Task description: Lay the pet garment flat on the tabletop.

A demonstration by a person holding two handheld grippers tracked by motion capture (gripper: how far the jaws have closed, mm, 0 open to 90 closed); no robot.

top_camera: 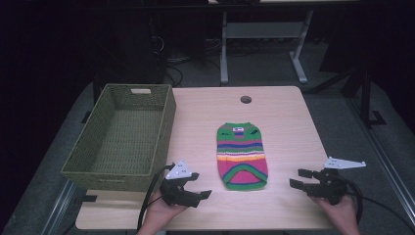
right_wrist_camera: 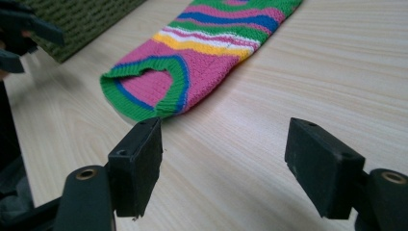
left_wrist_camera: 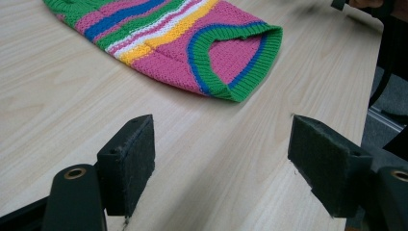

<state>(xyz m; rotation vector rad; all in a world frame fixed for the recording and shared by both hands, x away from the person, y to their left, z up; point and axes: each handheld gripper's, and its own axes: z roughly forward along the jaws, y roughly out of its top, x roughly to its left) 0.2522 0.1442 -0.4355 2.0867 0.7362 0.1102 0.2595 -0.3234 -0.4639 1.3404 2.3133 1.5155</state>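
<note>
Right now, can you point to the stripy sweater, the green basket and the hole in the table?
stripy sweater [top_camera: 242, 155]: high view, on its yellow stripe.
green basket [top_camera: 167, 116]: high view, on its right wall.
hole in the table [top_camera: 245, 100]: high view, on its middle.

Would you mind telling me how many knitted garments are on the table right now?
1: a striped knitted sweater lies flat mid-table, right of the woven basket, between the left gripper and right gripper.

High view overhead; gripper views low, sharing sweater.
</note>
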